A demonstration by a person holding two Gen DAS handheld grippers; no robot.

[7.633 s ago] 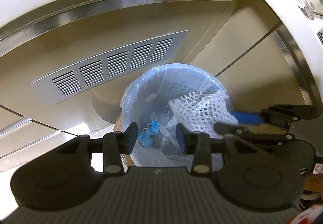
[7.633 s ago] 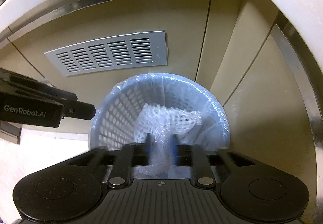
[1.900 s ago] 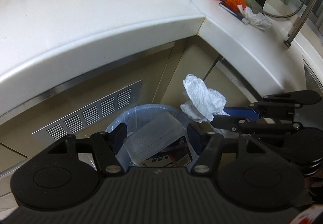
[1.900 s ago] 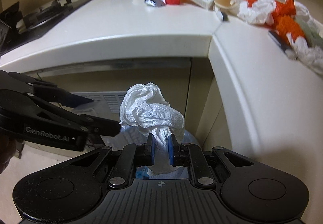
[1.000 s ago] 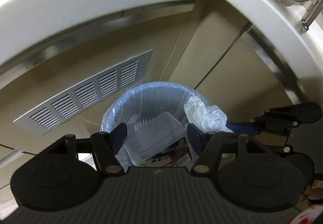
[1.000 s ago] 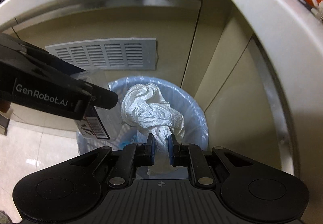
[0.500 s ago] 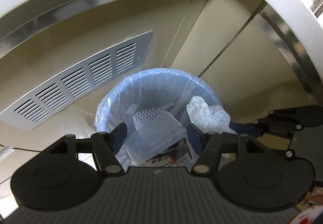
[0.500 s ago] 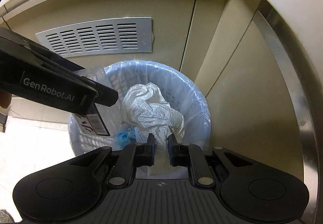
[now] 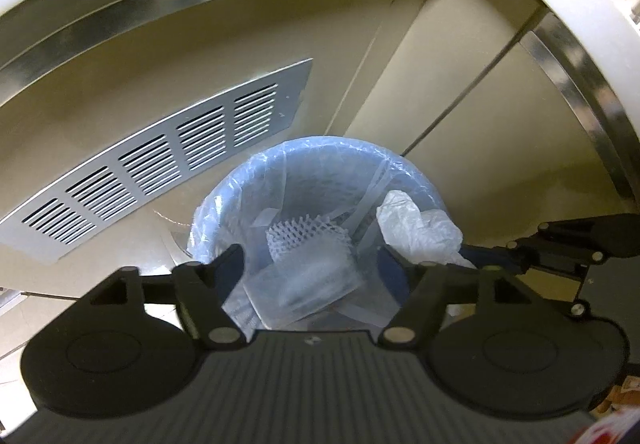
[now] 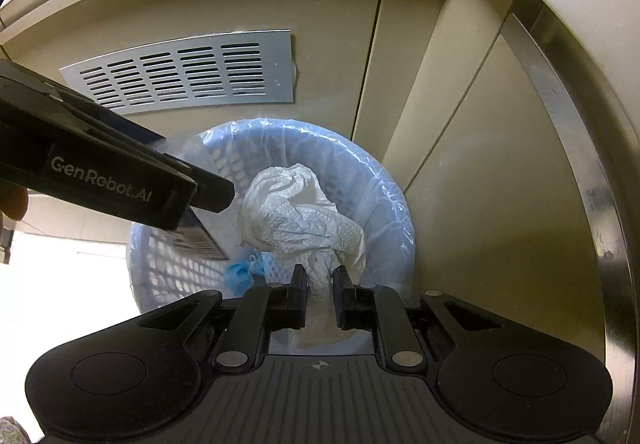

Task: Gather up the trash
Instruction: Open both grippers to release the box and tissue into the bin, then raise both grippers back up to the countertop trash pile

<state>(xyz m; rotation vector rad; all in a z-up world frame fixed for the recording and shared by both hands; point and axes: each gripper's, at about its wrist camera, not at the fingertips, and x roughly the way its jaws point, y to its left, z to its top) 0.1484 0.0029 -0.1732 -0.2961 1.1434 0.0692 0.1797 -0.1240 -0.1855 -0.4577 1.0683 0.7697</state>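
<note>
The crumpled white paper towel (image 10: 304, 212) sits pinched in my right gripper (image 10: 319, 280), jaws narrow and closed on its lower tail, the bulk of it hanging directly over the mouth of the blue bin (image 10: 384, 180); from the left wrist view the same wad (image 9: 416, 228) shows at the bin's right rim. In my left gripper (image 9: 310, 268), jaws set wide on either side of it, is the clear plastic container (image 9: 304, 280), also above the bin (image 9: 320, 152) opening and just in front of the white foam net (image 9: 304, 232) already lying inside. A second ago the view still took in the surface edge and cabinet front above the bin; since then both grippers have dropped closer, so the liner-covered rim now fills the middle of each picture and both items are inside its outline. I judge that puts this round at the release stage: opening either pair of jaws should let its piece fall in. The container is light and wide, so it may catch on the rim nearest me. Behind the bin, the slotted vent panel (image 10: 188, 74) sits in the cabinet face, and a small blue scrap (image 10: 240, 272) lies at the bin's bottom.
</note>
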